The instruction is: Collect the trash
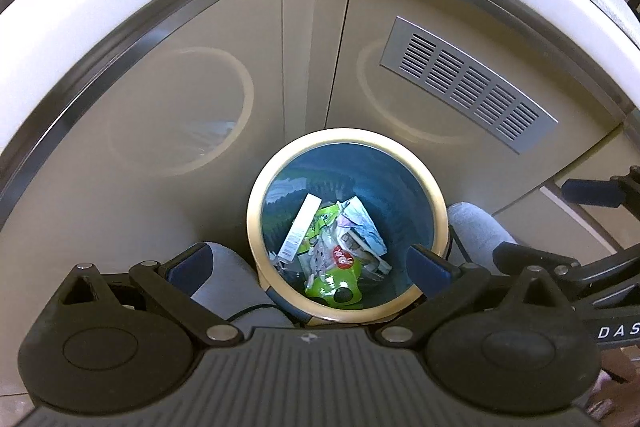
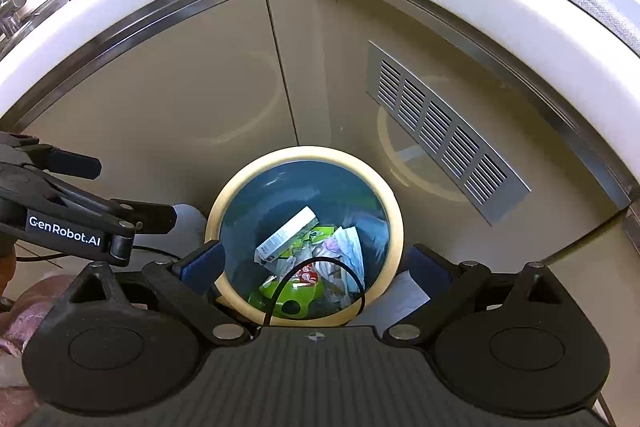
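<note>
Both tools spread, empty, above bin [image 1: 256, 203]; trash [image 1: 340, 239] inside, seemingly untouched.

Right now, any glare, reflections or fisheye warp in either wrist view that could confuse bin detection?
Left wrist: glossy cabinet doors mirror the bin rim as pale ghost rings; countertop edge bows heavily. Right wrist: same ghost rings beside the vent grille, glare streaks inside the bin, a black cable crosses the trash; focus is sharp in both.
</note>
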